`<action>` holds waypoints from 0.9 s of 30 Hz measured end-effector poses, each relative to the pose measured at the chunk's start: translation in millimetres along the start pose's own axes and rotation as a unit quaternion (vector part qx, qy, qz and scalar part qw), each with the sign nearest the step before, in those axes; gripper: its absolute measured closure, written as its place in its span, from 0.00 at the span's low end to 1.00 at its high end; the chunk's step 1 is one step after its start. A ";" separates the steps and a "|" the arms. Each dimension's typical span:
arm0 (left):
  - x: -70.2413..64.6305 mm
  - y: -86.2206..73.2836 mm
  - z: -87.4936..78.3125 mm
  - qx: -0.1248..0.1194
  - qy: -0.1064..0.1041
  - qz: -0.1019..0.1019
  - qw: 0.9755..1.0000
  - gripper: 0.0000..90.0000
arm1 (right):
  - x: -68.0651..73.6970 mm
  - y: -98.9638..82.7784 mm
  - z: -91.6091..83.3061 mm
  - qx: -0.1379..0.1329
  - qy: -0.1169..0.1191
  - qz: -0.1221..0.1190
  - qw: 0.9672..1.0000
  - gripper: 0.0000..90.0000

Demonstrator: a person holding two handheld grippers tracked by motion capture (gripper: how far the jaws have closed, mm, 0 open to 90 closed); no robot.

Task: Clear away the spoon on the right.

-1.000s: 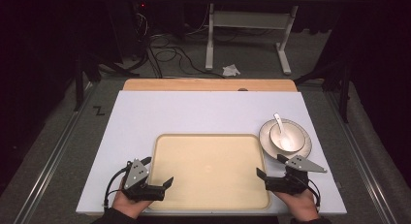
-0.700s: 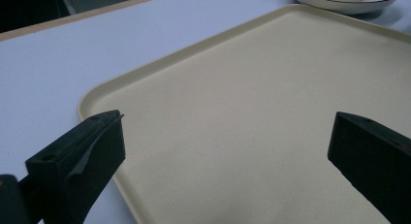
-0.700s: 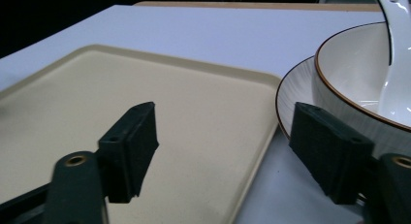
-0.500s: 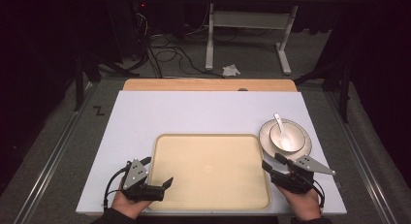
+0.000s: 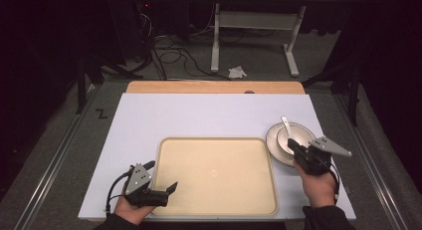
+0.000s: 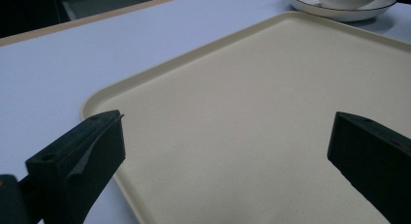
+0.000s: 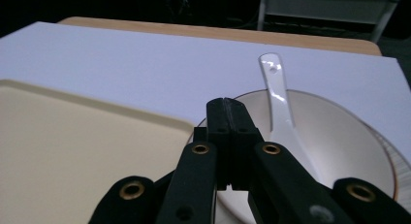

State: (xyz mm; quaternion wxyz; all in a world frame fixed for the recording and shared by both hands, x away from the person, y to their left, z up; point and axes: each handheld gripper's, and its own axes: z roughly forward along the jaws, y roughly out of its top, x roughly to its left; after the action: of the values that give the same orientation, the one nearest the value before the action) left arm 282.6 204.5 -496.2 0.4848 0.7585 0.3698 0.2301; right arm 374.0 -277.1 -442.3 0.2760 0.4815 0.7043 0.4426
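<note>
A beige tray (image 5: 214,175) lies on the white table top. To its right a white bowl (image 5: 293,138) stands on a plate (image 5: 272,149), and a white spoon (image 5: 285,125) rests in the bowl. My right gripper (image 5: 292,146) is shut with nothing between its jaws, its tip at the bowl's near rim. From the right gripper view, the tip (image 7: 228,105) sits just before the bowl (image 7: 339,136) and the spoon (image 7: 280,100). My left gripper (image 5: 161,176) is open at the tray's left front corner. Its jaws (image 6: 228,127) straddle the tray (image 6: 252,117).
The white table top (image 5: 199,115) has a wooden strip (image 5: 214,87) along its far edge. Beyond the table are a frame's legs (image 5: 254,36), cables (image 5: 169,46) and a crumpled scrap (image 5: 237,71) on the floor. Metal rails (image 5: 54,160) run along both sides.
My right gripper has swung from the tray's right edge round toward the bowl and moved farther away from me, still shut. The left gripper has stayed put.
</note>
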 end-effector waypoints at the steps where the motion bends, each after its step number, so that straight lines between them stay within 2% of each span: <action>1: 0.0 0.0 0.0 -0.001 0.000 0.000 1.000 0.01 | -5.0 8.7 11.3 0.011 -0.018 0.000 1.000 1.00; 2: -0.2 0.2 -0.3 -0.001 -0.001 0.001 1.000 0.01 | -5.0 8.7 11.3 0.011 -0.018 0.000 1.000 1.00; 5: -0.5 0.4 -1.6 -0.004 -0.002 0.002 1.000 0.01 | -17.6 22.4 31.8 0.026 -0.043 0.009 0.999 1.00; 10: 0.3 0.2 -2.3 -0.004 0.000 0.002 1.000 0.01 | -28.4 31.3 46.8 0.040 -0.066 0.017 0.997 1.00; 13: 0.1 0.3 -2.4 -0.004 -0.001 0.002 1.000 0.01 | -34.3 36.7 56.1 0.059 -0.079 0.019 0.995 1.00; 17: -0.3 0.5 -2.1 -0.003 -0.002 0.003 1.000 0.01 | -39.1 45.4 65.9 0.072 -0.085 0.019 0.994 1.00; 27: 0.5 -0.1 -2.4 -0.002 -0.001 0.003 1.000 0.01 | -38.1 59.1 87.5 0.114 -0.083 0.008 0.990 1.00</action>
State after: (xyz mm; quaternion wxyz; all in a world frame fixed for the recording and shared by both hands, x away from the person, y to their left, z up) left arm 281.3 206.3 -495.2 0.4858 0.7588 0.3669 0.2315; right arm 485.6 -272.4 -431.0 0.2732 0.5507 0.7208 0.3203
